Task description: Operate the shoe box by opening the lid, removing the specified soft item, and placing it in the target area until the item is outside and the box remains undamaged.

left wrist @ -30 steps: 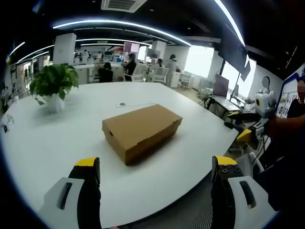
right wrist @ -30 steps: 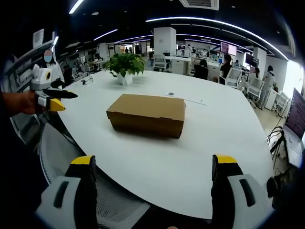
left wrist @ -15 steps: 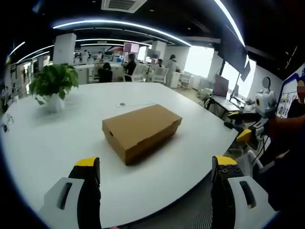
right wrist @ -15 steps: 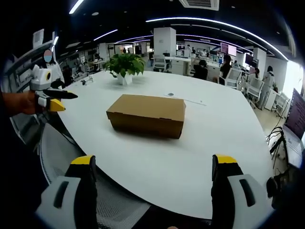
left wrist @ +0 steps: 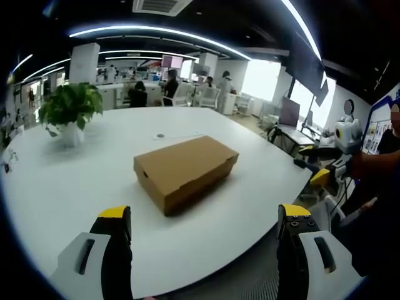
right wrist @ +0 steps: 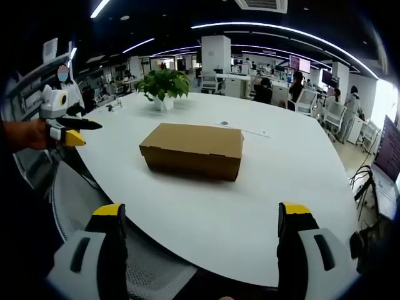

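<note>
A brown cardboard shoe box (left wrist: 185, 170) lies with its lid closed in the middle of a big white table (left wrist: 75, 181); the right gripper view has the same box (right wrist: 194, 149) ahead. My left gripper (left wrist: 203, 215) is open, well short of the box, near the table's edge. My right gripper (right wrist: 200, 215) is open too, held back over the table's near edge. The left gripper (right wrist: 65, 132) also appears at the left of the right gripper view, held in a hand. At the right of the left gripper view the right gripper (left wrist: 325, 169) is seen the same way.
A potted green plant (left wrist: 69, 112) stands at the far left of the table, also seen as the plant (right wrist: 164, 86) beyond the box. A small round disc (right wrist: 224, 124) lies behind the box. A mesh chair (right wrist: 94, 200) sits at the table's near edge. Desks and seated people fill the background.
</note>
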